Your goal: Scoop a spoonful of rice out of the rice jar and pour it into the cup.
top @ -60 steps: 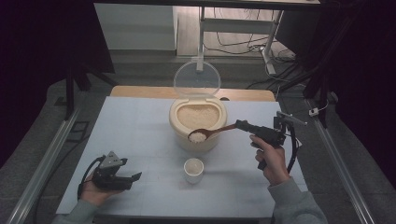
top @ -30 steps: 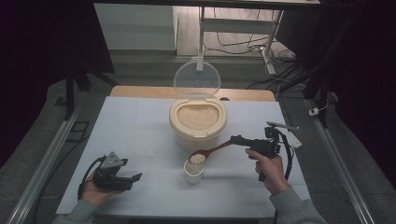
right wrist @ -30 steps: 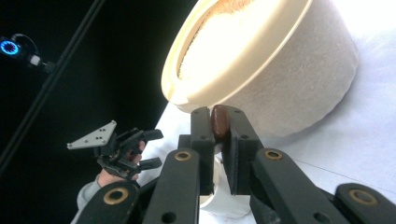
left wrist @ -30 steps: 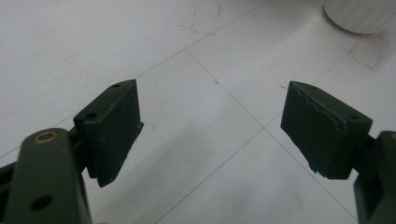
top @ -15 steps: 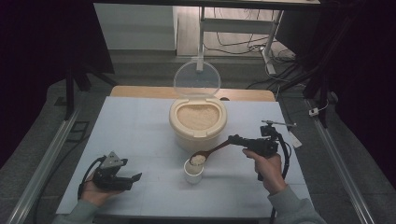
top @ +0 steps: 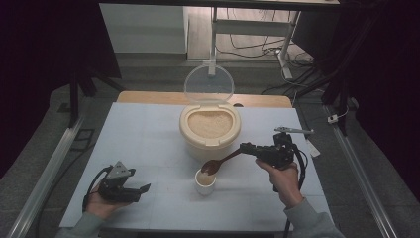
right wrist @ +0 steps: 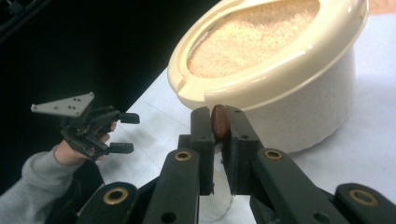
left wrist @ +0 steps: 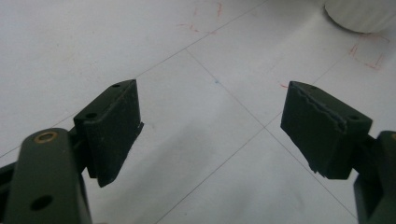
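Observation:
A cream container (top: 210, 130) full of pale brown grain stands mid-table with its clear lid (top: 208, 83) tipped back. In front of it sits a small white cup (top: 205, 184). My right gripper (top: 246, 148) is shut on the handle of a brown wooden spoon (top: 210, 167), whose bowl hangs tilted over the cup's rim. In the right gripper view the jaws (right wrist: 219, 123) clamp the spoon handle (right wrist: 218, 122) in front of the container (right wrist: 299, 93). My left gripper (top: 143, 191) rests open at the front left, jaws wide apart (left wrist: 212, 126) over bare table, with the cup (left wrist: 362, 11) far off.
The white table (top: 138, 139) has thin grid lines and faint red marks. A wooden strip (top: 148, 97) runs along its far edge. Metal rails (top: 49, 163) flank both sides, and cables trail from each gripper.
My right gripper carried the spoon from the container's rim down and toward me to the cup, then tilted its bowl over it. The left gripper has stayed put.

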